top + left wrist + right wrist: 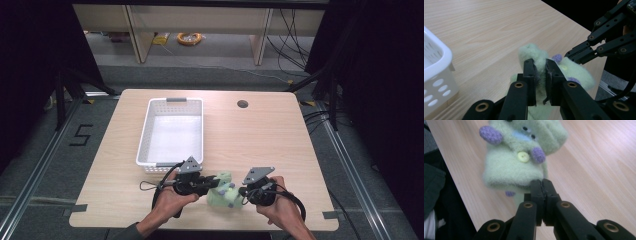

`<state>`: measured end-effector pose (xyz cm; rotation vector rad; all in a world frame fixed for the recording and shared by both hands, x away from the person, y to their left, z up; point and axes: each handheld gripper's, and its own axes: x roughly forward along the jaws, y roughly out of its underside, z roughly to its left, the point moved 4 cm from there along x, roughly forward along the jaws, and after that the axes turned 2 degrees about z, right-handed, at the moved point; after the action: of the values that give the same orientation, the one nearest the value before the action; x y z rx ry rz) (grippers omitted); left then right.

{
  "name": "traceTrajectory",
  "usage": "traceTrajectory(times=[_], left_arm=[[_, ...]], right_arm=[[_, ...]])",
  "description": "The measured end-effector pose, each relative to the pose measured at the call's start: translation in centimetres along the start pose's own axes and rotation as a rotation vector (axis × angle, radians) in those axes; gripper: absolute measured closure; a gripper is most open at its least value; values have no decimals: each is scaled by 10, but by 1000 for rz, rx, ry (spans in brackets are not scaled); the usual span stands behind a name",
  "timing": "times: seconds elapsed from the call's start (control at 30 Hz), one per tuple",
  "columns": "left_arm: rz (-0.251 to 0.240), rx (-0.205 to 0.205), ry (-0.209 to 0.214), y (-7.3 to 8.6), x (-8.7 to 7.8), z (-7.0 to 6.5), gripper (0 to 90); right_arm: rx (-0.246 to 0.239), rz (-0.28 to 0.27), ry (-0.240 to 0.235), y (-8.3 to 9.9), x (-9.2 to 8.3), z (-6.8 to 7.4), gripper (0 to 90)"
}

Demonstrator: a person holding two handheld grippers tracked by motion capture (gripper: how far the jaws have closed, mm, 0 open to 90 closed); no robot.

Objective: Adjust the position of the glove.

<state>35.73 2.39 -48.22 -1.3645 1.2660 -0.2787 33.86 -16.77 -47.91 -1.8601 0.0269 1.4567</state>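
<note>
While the fuzzy pale-green plush toy with purple knobs and a yellow button (pixel 223 191) sits near the front edge of the light wooden worktop (pixel 260 135), you hold it from both sides. Your left claw (pixel 539 75) is clamped on a fold of its fleece; your right claw (pixel 542 192) is pinched tight on its lower edge. This looks like a two-handed pickup, and the white perforated plastic basket (pixel 170 102) just beyond probably comes next, calling for a level, joint lift. Both your hands sit low, claws pointing inward.
</note>
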Motion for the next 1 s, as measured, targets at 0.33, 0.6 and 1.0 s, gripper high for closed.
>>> traceTrajectory(times=[0.33, 0.6, 1.0], left_arm=[[-7, -78, -2, 18, 6, -14, 795], [15, -95, -1, 31, 8, -16, 751], [47, -89, -9, 33, -11, -20, 536]], right_arm=[[13, 58, -15, 7, 10, -12, 900], [27, 62, -19, 16, 24, -16, 899], [69, 28, 13, 20, 20, -20, 805]])
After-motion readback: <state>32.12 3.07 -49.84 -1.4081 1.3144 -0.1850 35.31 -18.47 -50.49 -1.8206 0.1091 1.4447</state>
